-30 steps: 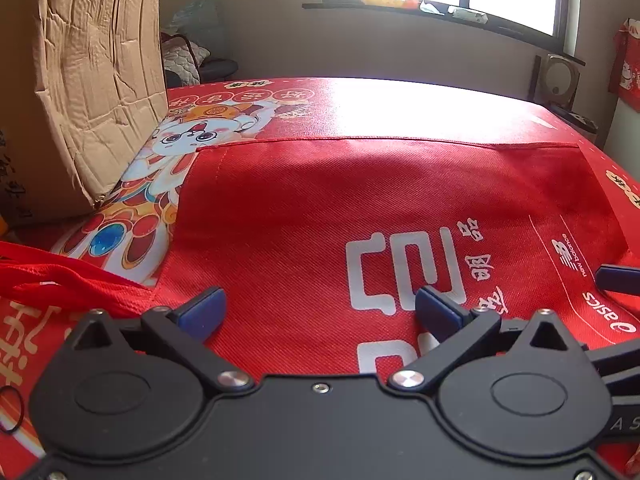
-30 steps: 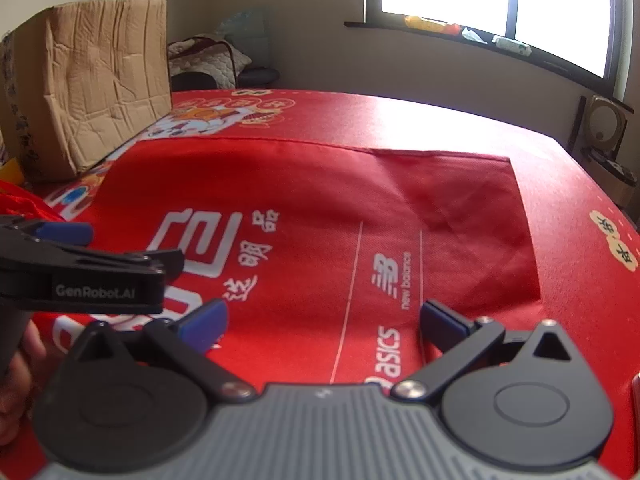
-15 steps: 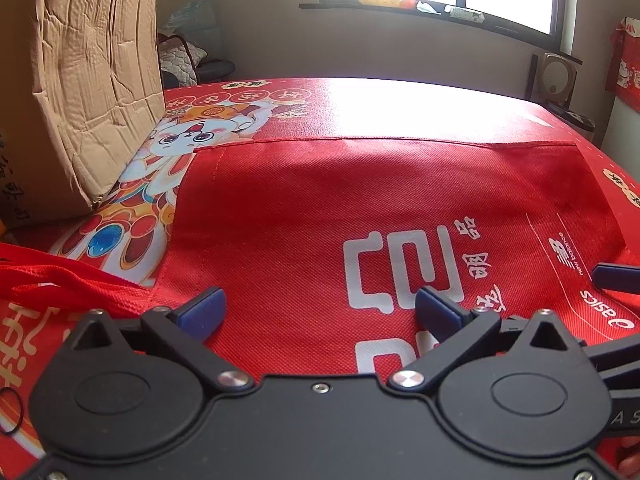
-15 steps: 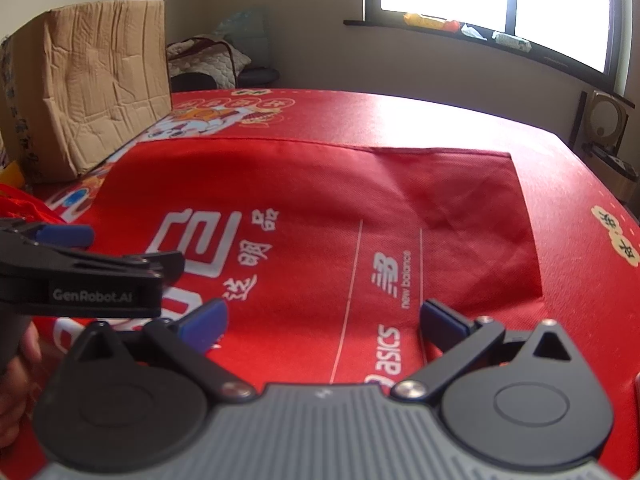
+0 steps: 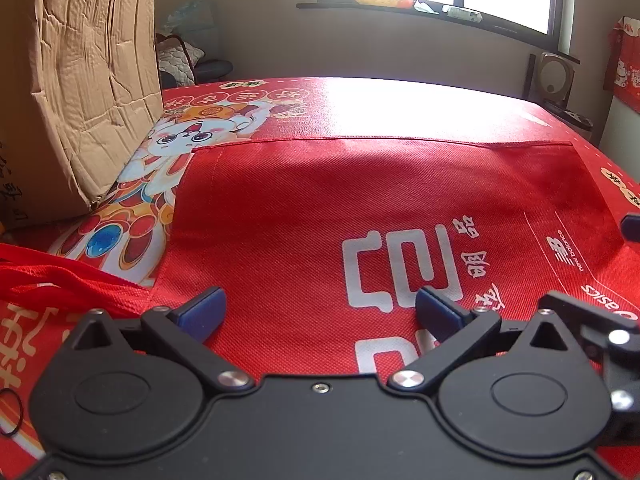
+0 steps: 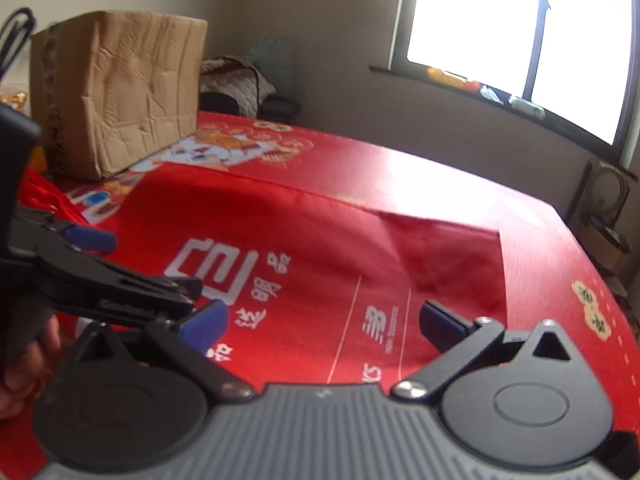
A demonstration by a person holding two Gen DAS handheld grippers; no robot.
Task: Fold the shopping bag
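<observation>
A red non-woven shopping bag (image 5: 360, 200) (image 6: 320, 248) with white lettering lies flat on the red printed tablecloth (image 5: 380, 108). Its red handles (image 5: 48, 280) trail off to the left. My left gripper (image 5: 320, 312) hovers low over the bag's near edge, open, with nothing between its blue pads. My right gripper (image 6: 324, 320) is open too, tilted and raised over the bag's near right part. In the right wrist view the left gripper (image 6: 84, 280) shows from the side, held by a hand (image 6: 24, 368).
A dented cardboard box (image 5: 80, 92) (image 6: 120, 92) stands at the table's left edge, close to the bag's far left corner. A small black loop (image 5: 10, 412) lies at the near left. Behind are a windowsill (image 5: 420, 4) and a chair with a cushion (image 6: 240, 84).
The right gripper has risen and tilted, swinging its view leftward. The left gripper has barely shifted. The bag lies as before, and both grippers stay open.
</observation>
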